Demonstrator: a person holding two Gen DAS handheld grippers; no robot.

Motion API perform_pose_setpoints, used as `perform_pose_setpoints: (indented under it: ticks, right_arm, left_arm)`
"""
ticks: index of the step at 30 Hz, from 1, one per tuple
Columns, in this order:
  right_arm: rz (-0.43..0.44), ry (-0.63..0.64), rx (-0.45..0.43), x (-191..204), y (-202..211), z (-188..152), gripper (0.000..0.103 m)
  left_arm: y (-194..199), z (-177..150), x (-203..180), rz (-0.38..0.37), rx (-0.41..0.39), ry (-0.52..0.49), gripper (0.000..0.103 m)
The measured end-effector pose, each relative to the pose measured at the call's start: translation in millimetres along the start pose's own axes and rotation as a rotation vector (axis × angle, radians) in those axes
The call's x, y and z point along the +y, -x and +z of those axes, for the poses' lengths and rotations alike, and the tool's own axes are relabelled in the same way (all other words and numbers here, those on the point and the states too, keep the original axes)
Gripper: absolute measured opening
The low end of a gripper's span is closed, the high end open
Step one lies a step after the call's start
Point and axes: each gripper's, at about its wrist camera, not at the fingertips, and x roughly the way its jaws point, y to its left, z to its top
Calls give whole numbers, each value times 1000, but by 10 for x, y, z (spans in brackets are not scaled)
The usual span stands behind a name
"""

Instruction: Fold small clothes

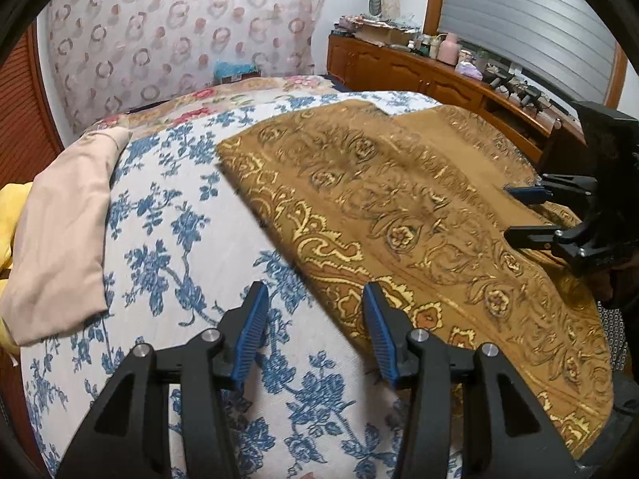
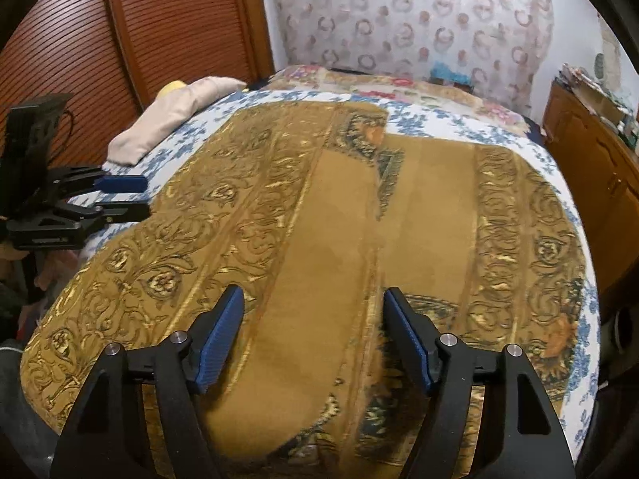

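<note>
My left claw (image 1: 315, 331) is hovering wide, holding nothing, straddling the gold cloth's (image 1: 419, 215) left edge on the bedspread (image 1: 191, 215). My right claw (image 2: 313, 337) is gaping wide over the cloth's folded middle. Beige garment (image 1: 64, 231) is lying apart, far left.

Left gripper (image 1: 315, 299) open, fingers (image 1: 255, 319) spread wide, holding nothing. Right gripper (image 2: 313, 303) likewise open, fingers (image 2: 403, 331) apart, empty, positioned right of the left.
</note>
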Motion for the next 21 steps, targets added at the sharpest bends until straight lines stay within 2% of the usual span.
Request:
perform_pose_setpoints:
  ticks: [2, 6, 8, 11, 14, 21]
  right_arm:
    - [14, 18, 16, 57, -36, -12, 62]
    - [21, 41, 22, 101, -61, -10, 55]
    - [44, 43, 17, 99, -52, -15, 40]
    - [61, 48, 5, 111, -28, -29, 24]
    - [69, 46, -4, 119, -12, -45, 19]
    - [72, 36, -11, 119, -8, -58, 18]
  left_arm:
    - [-22, -9, 12, 9, 9, 2, 49]
    - [-59, -24, 30, 11, 14, 6, 53]
    - [-59, -20, 31, 10, 14, 7, 54]
    - [-58, -18, 29, 10, 14, 5, 55]
    - [-65, -15, 18, 19, 16, -2, 56]
    - [-69, -14, 18, 23, 17, -4, 57]
